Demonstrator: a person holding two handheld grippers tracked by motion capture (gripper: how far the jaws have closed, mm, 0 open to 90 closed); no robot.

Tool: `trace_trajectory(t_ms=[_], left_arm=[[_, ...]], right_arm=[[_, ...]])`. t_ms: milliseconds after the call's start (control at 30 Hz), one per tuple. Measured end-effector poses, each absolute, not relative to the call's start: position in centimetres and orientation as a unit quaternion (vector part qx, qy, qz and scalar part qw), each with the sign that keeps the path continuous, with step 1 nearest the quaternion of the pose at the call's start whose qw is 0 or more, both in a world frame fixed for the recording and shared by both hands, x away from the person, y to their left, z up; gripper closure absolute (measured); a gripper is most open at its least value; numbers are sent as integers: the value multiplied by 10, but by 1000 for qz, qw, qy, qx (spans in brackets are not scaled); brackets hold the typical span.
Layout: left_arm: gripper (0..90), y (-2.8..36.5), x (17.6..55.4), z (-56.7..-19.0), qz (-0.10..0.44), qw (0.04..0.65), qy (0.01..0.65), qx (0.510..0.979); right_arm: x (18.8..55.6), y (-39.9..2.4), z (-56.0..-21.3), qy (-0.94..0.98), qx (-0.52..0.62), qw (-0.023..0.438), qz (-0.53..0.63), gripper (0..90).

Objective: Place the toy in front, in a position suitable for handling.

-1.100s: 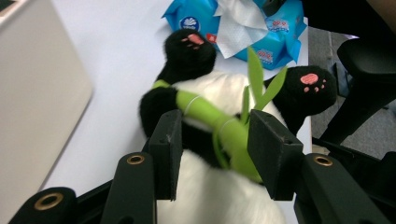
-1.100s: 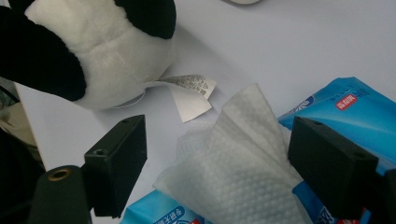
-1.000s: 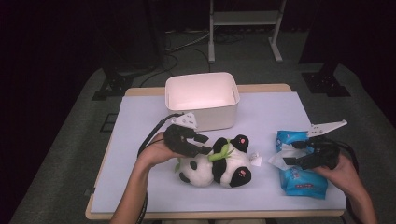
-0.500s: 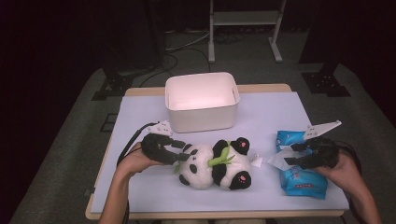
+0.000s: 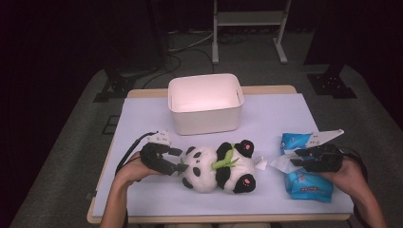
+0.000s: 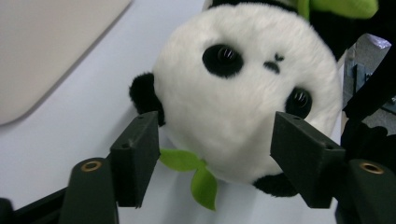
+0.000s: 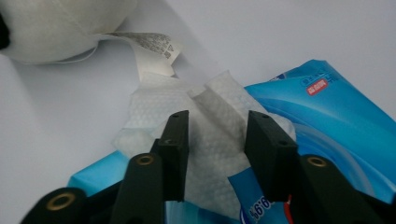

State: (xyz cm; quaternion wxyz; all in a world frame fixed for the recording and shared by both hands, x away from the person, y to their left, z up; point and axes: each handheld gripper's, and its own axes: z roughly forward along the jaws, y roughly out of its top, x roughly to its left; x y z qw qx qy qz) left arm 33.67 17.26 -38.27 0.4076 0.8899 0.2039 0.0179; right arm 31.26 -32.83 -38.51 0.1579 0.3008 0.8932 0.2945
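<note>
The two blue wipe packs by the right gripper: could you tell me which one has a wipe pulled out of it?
The nearer pack, closest to the table's front edge: a white wipe sticks out of it between the right gripper jaws. The farther pack shows none.

A black-and-white panda (image 5: 217,167) with green leaves, a blue wipes pack (image 5: 304,183), a white bin (image 5: 205,104).

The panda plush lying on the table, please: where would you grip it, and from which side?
Grip the panda plush by its round white head, coming level from the table's left end. It lies on its side with the head toward the left claw, whose jaws, just opened, already flank the head without pressing. It looks soft, so it should give when squeezed.
</note>
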Motion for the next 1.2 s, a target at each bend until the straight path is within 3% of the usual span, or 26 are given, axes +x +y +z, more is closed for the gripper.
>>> trace_trajectory(t_ms=[33,67,167,233,400,1200], left_arm=[[292,172,337,-385,17,406,202,891],[292,171,337,-387,17,405,201,892],[272,168,338,-393,10,401,197,894],[283,167,339,-396,1,404,200,893],[341,166,339,-400,-14,415,195,889],[294,164,335,-399,-6,415,184,891]], right_arm=[[312,-329,-386,891,302,172,291,697],[312,-329,-386,891,302,172,291,697],[315,-330,-385,886,316,178,289,827],[317,-331,-384,885,320,172,290,845],[320,-338,-379,875,334,145,319,859],[319,-343,-345,858,325,102,384,858]])
